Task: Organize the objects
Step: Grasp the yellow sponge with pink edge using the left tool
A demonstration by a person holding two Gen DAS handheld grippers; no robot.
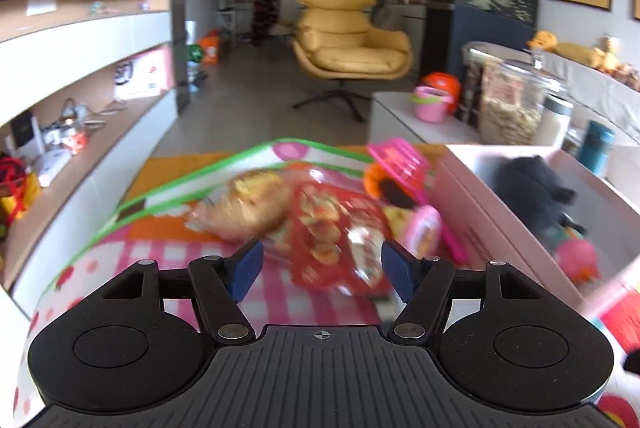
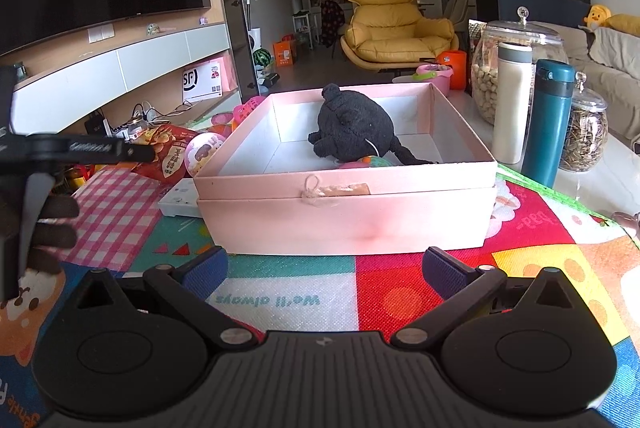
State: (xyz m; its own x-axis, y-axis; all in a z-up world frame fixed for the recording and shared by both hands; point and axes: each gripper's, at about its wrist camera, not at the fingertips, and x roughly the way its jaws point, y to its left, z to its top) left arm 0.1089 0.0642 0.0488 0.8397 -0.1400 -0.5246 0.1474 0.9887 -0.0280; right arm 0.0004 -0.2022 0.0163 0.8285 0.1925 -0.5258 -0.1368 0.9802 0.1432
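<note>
- Left gripper (image 1: 322, 270) — jaws partly open, nothing clamped; red snack bag (image 1: 340, 228) lies just beyond them.
- Right gripper (image 2: 324, 266) — jaws wide, empty, near the pink box (image 2: 348, 224) holding a black plush (image 2: 352, 129).

The nearer things in the left wrist view are smeared by motion — a red crinkly snack bag (image 1: 340, 232) with unreadable print and a tan bagged bread-like lump (image 1: 248, 203). A black plush toy (image 2: 352, 127) hides most of a small colourful ball (image 2: 370, 161) — its pattern unclear.
</note>
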